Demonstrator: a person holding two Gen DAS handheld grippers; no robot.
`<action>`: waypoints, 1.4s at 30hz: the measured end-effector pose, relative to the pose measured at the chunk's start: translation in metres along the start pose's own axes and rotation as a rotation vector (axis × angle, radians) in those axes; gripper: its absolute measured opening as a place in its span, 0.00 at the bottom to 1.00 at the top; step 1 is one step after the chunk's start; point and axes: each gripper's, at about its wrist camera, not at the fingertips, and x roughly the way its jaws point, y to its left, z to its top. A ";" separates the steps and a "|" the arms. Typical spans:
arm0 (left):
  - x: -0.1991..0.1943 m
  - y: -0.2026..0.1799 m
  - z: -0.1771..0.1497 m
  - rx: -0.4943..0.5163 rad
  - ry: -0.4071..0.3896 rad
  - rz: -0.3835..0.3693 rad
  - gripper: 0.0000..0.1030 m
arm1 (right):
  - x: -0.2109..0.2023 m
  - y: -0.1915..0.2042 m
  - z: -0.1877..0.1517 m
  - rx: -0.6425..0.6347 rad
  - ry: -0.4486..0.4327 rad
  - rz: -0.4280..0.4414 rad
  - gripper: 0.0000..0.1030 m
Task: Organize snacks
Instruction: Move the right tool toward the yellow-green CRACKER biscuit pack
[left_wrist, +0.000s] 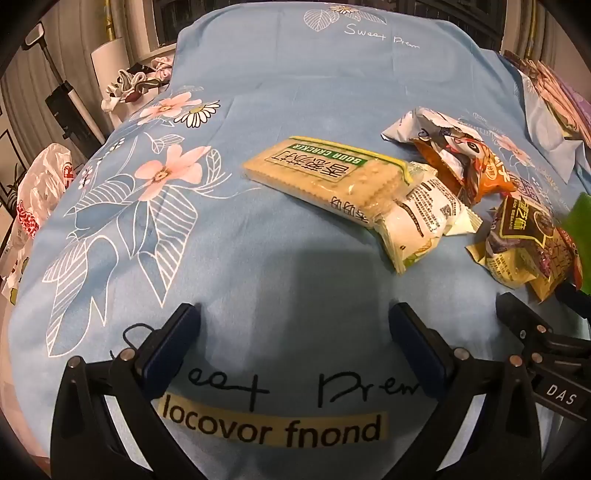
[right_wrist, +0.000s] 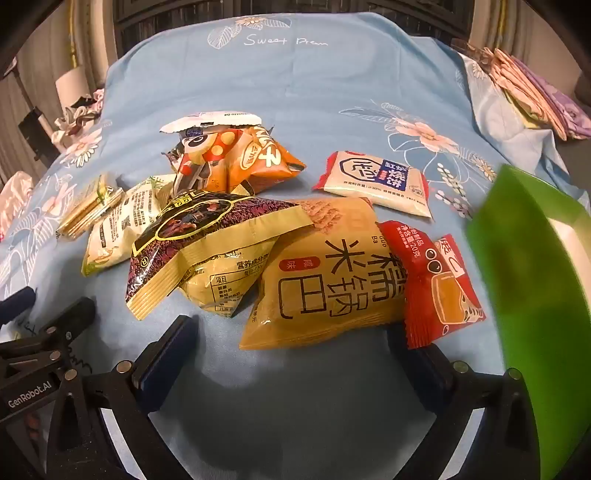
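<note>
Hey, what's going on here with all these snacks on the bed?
A person with two handheld grippers is about to sort a pile of snack packets lying on a blue floral bedsheet. Both the left gripper and the right gripper are open and hold nothing. The right gripper hovers just short of the big yellow rice-cracker bag, next to a small red packet. A blurred green box sits at the right edge.

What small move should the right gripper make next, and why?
Probably ease the right gripper forward onto the yellow rice-cracker packet. Its fingers are open and empty, that packet lies nearest between them, and the green box sits blurred just to the right, a likely place for it.
</note>
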 end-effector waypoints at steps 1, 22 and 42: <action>0.000 0.000 0.000 -0.005 0.001 -0.006 1.00 | 0.000 0.000 0.000 0.001 0.007 0.001 1.00; 0.002 -0.002 0.000 0.001 0.004 0.001 1.00 | 0.003 0.000 0.002 -0.003 0.011 -0.004 1.00; -0.037 0.035 0.049 -0.086 0.105 -0.135 0.97 | -0.045 -0.010 0.024 0.108 0.042 0.176 1.00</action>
